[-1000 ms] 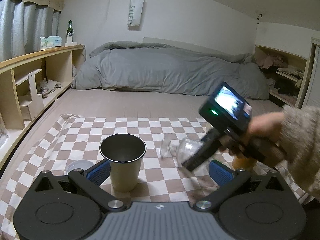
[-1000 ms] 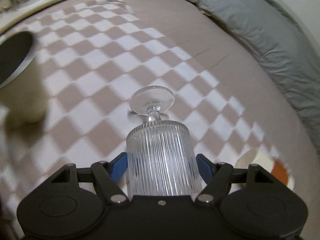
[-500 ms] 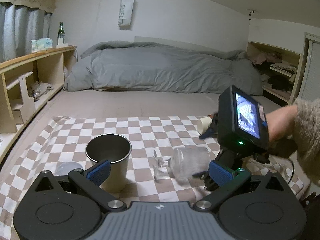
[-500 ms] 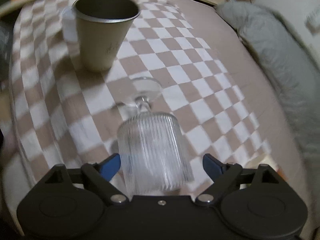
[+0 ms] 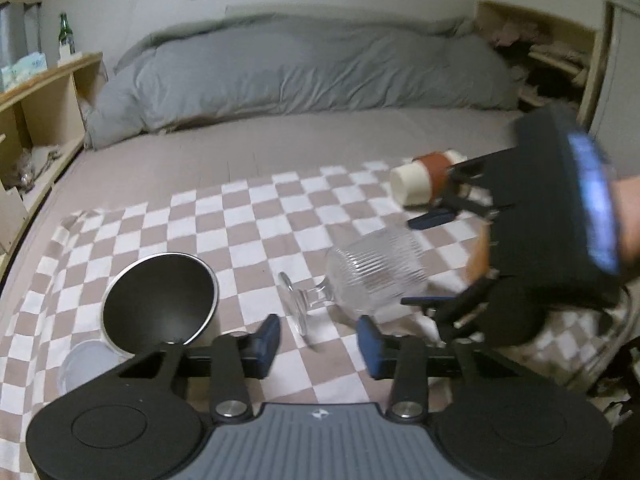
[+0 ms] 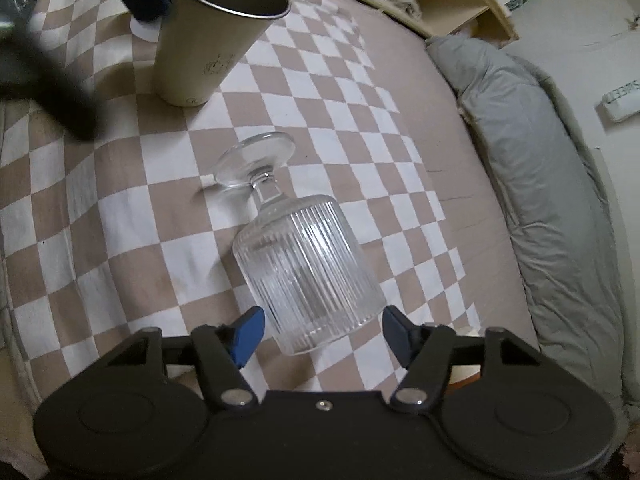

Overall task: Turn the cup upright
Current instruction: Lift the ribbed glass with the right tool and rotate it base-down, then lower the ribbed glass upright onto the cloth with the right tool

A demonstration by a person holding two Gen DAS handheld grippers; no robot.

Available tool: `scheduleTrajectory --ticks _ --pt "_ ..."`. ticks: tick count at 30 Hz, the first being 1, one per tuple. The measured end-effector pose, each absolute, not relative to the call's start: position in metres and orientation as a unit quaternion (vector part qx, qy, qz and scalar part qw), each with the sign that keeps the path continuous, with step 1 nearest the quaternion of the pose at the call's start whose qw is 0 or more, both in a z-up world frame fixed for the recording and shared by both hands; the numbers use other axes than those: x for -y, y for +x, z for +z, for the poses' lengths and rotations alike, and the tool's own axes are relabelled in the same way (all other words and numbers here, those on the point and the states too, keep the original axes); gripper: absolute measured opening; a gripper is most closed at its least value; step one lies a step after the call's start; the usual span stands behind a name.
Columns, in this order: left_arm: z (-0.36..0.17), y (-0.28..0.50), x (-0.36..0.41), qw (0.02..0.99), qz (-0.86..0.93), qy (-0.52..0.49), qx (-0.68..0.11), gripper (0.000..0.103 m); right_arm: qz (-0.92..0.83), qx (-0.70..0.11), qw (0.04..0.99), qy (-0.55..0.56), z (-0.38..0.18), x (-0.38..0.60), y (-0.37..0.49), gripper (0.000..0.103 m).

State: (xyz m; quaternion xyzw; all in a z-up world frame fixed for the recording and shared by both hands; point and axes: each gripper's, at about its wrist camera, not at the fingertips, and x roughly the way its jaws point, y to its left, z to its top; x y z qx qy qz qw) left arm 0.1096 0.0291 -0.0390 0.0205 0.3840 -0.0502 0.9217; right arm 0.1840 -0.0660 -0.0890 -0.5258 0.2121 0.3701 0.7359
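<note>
Right wrist view shows the ribbed glass cup [image 6: 304,276] lying on its side on the checkered cloth [image 6: 120,216], foot toward a metal tumbler [image 6: 216,36], between the right gripper's [image 6: 320,334] spread fingers, apparently not yet touching; next, close and tip it upright, avoiding the left gripper [image 5: 318,342], also spread.

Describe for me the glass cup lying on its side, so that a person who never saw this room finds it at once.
Start at the checkered cloth spread over the bed. On it the metal tumbler stands upright; the ribbed glass cup lies on its side just beyond it, between the open fingers of the right gripper. Only this one is clear, with vertical ribs, a short stem and a round foot.
</note>
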Motion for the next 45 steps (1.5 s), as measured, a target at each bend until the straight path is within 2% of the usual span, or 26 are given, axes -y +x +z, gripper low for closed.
scheduleTrajectory --ticks 4,9,15,16,17,19,21,24,29,32,34,36,41,45 --pt "-0.055 0.131 -0.015 0.916 -0.041 0.058 -0.396 0.032 0.372 -0.203 0.756 -0.498 -0.088 0.074 0.181 0.064" --pt "-0.068 0.151 -0.002 0.914 -0.028 0.128 -0.383 0.020 0.376 -0.185 0.774 -0.475 -0.085 0.083 0.177 0.064" --pt "-0.062 0.175 0.001 0.913 -0.046 0.170 -0.367 0.020 0.385 -0.158 0.797 -0.437 -0.064 0.096 0.165 0.064" --pt "-0.061 0.179 0.002 0.912 -0.046 0.177 -0.366 0.020 0.389 -0.160 0.802 -0.423 -0.059 0.100 0.163 0.060" --pt "-0.060 0.185 0.003 0.911 -0.044 0.184 -0.366 0.020 0.393 -0.165 0.806 -0.410 -0.057 0.103 0.161 0.048" --pt "-0.059 0.198 0.005 0.904 -0.045 0.202 -0.373 0.020 0.403 -0.185 0.815 -0.372 -0.052 0.109 0.159 0.039" --pt "-0.061 0.212 0.007 0.891 -0.053 0.226 -0.391 0.023 0.417 -0.213 0.821 -0.326 -0.051 0.112 0.160 0.035" --pt "-0.071 0.229 0.009 0.867 -0.063 0.253 -0.426 0.023 0.429 -0.273 0.820 -0.263 -0.059 0.113 0.172 0.024" --pt "-0.090 0.237 0.015 0.826 -0.074 0.326 -0.454 0.020 0.408 -0.350 0.814 -0.223 -0.086 0.109 0.198 0.009" --pt "-0.098 0.235 0.016 0.806 -0.089 0.356 -0.465 0.020 0.382 -0.377 0.820 -0.200 -0.096 0.110 0.215 0.003" --pt "-0.099 0.231 0.017 0.802 -0.105 0.353 -0.471 0.014 0.368 -0.381 0.829 -0.182 -0.099 0.113 0.224 0.001" --pt "-0.098 0.225 0.020 0.802 -0.117 0.350 -0.470 0.013 0.353 -0.380 0.840 -0.161 -0.096 0.115 0.232 0.001" --pt "-0.096 0.214 0.023 0.808 -0.127 0.308 -0.485 0.000 0.331 -0.368 0.858 -0.135 -0.088 0.108 0.247 0.001" --pt "-0.096 0.213 0.018 0.823 -0.113 0.253 -0.495 0.000 0.305 -0.378 0.864 -0.132 -0.092 0.102 0.260 0.001"
